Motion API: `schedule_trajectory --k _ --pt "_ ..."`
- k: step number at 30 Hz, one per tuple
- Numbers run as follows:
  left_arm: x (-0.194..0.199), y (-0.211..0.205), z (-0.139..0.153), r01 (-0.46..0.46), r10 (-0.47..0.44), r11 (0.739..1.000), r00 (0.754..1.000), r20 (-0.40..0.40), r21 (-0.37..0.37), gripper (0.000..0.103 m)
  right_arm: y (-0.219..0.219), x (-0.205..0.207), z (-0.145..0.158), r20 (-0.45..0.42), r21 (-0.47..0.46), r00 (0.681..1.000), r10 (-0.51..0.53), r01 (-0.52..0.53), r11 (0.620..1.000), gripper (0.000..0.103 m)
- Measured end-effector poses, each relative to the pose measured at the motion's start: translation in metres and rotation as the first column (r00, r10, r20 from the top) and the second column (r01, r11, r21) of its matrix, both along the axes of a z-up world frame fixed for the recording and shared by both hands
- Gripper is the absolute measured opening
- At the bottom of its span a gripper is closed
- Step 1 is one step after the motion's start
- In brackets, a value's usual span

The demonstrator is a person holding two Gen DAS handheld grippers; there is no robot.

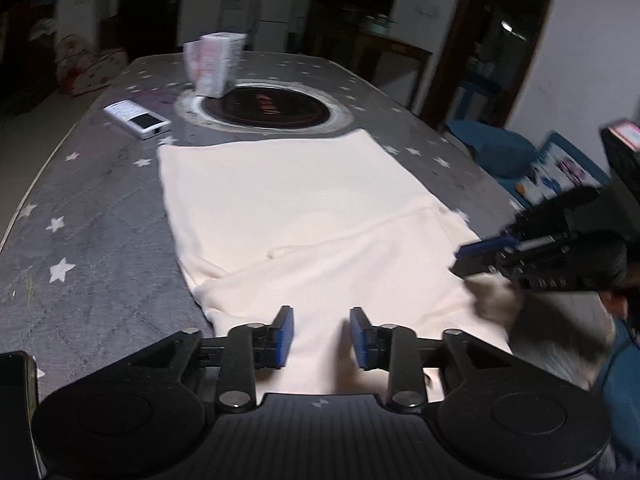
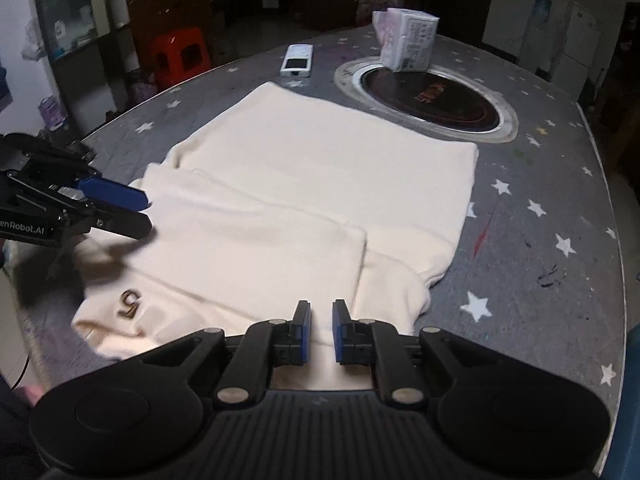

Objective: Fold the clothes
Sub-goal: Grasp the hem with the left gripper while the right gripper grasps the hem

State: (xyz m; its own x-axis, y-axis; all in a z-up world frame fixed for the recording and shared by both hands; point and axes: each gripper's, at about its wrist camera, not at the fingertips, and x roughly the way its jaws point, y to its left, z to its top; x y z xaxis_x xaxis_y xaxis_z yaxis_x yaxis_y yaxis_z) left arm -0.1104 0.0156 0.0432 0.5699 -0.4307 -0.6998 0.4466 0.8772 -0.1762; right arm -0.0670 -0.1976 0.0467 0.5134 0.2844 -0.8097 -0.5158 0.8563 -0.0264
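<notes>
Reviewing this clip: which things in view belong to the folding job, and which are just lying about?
Job: cream garment, left gripper, right gripper.

Lying about: tissue pack, white remote, round hob set in the star-print table.

A lived-in home, likely a dining room. The oval table (image 2: 560, 208), under a grey star-print cover, has a round hotpot cooker (image 2: 430, 98) sunk into its middle. A tissue pack (image 2: 404, 38) sits on the cooker's rim, a remote (image 2: 297, 61) beside it; beyond stand a red plastic stool (image 2: 181, 54), shelves (image 2: 72, 8) and a white fridge (image 1: 276, 8).
</notes>
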Motion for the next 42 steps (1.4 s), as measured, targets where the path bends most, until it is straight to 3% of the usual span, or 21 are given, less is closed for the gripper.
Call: schedule_trajectory --k 4,6,8,12,15,17,19,21,23,24,26,30,32,35,36,38,40,41,42 --pt "-0.024 -0.003 0.007 0.098 -0.098 0.995 0.995 -0.006 0.003 0.048 -0.005 -0.012 0.005 -0.002 -0.016 1.000 0.009 -0.009 1.000 0.012" --pt "-0.037 -0.006 0.009 0.142 -0.142 0.990 0.990 -0.008 0.001 0.059 -0.007 -0.016 0.008 -0.010 -0.011 1.000 0.011 -0.011 1.000 0.013" --pt "-0.050 -0.010 0.010 0.189 -0.189 0.982 0.982 0.002 0.016 0.063 -0.009 -0.025 0.010 -0.007 -0.023 1.000 0.022 -0.022 0.999 0.015" --pt "-0.074 -0.029 0.005 0.265 -0.278 0.954 0.958 0.076 0.140 0.069 -0.010 -0.043 0.013 0.008 -0.064 0.998 0.056 -0.056 0.996 0.035" --pt "-0.080 -0.043 -0.003 0.289 -0.322 0.932 0.938 0.129 0.220 0.069 -0.010 -0.053 0.013 0.018 -0.095 0.996 0.088 -0.086 0.992 0.037" --pt "-0.079 -0.049 -0.009 0.295 -0.336 0.922 0.931 0.141 0.250 0.068 -0.010 -0.059 0.013 0.023 -0.108 0.994 0.105 -0.102 0.989 0.049" --pt "-0.076 -0.051 -0.016 0.291 -0.340 0.916 0.928 0.150 0.276 0.061 -0.008 -0.067 0.012 0.039 -0.134 0.990 0.137 -0.131 0.982 0.054" --pt "-0.072 -0.053 -0.019 0.282 -0.334 0.915 0.931 0.150 0.287 0.039 -0.005 -0.075 0.011 0.060 -0.170 0.982 0.181 -0.169 0.971 0.056" --pt "-0.066 -0.050 -0.018 0.267 -0.315 0.924 0.937 0.151 0.273 0.024 -0.001 -0.081 0.008 0.071 -0.193 0.972 0.223 -0.206 0.959 0.061" --pt "-0.064 -0.049 -0.016 0.261 -0.307 0.929 0.940 0.152 0.262 0.019 0.002 -0.083 0.006 0.074 -0.200 0.967 0.245 -0.226 0.953 0.063" --pt "-0.055 -0.044 -0.009 0.244 -0.280 0.945 0.948 0.153 0.218 0.017 0.008 -0.087 0.002 0.076 -0.208 0.957 0.281 -0.260 0.943 0.065" --pt "-0.036 -0.034 0.007 0.216 -0.236 0.967 0.959 0.156 0.136 0.016 0.023 -0.089 -0.007 0.123 -0.233 0.934 0.336 -0.302 0.925 0.065" --pt "-0.028 -0.031 0.012 0.210 -0.224 0.972 0.962 0.154 0.101 0.016 0.029 -0.083 -0.009 0.148 -0.217 0.931 0.333 -0.298 0.930 0.059" --pt "-0.022 -0.028 0.012 0.210 -0.220 0.974 0.965 0.143 0.080 0.017 0.032 -0.071 -0.008 0.139 -0.150 0.942 0.306 -0.286 0.946 0.038" --pt "-0.023 -0.027 0.011 0.211 -0.221 0.974 0.965 0.141 0.081 0.020 0.033 -0.067 -0.007 0.130 -0.126 0.946 0.297 -0.281 0.951 0.025" --pt "-0.027 -0.025 0.008 0.214 -0.225 0.973 0.965 0.138 0.088 0.022 0.032 -0.058 -0.004 0.113 -0.080 0.955 0.275 -0.267 0.960 0.021" --pt "-0.034 -0.020 0.005 0.214 -0.227 0.972 0.963 0.148 0.096 0.032 0.028 -0.050 0.000 0.094 -0.033 0.965 0.246 -0.244 0.969 0.015" --pt "-0.037 -0.018 0.004 0.214 -0.227 0.972 0.962 0.153 0.100 0.048 0.024 -0.046 0.002 0.082 -0.008 0.970 0.230 -0.230 0.973 0.015" --pt "-0.041 -0.016 0.003 0.212 -0.228 0.971 0.961 0.159 0.109 0.053 0.021 -0.043 0.005 0.074 0.013 0.973 0.217 -0.218 0.976 0.015"
